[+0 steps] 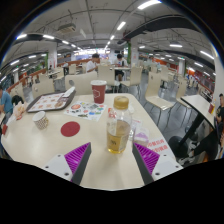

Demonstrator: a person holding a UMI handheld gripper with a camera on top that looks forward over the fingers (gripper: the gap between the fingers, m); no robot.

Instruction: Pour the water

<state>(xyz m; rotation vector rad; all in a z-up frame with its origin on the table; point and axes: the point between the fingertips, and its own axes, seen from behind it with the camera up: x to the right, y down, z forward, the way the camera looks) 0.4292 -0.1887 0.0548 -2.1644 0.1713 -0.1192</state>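
Note:
A clear glass pitcher [118, 132] with yellowish liquid stands on the white table [40, 145], just ahead of my fingers and between their lines. My gripper [112, 162] is open, its magenta pads [76, 155] apart on both sides, and nothing is held. Beyond the pitcher sits a small cup [121, 103] with amber liquid. A red paper cup [98, 92] stands farther back.
A round red coaster [70, 129] lies left of the pitcher. A paper cup [41, 120] stands farther left, with a tray [50, 101] behind it. White chairs [156, 98] and other tables fill the hall beyond. A person [6, 100] sits at the far left.

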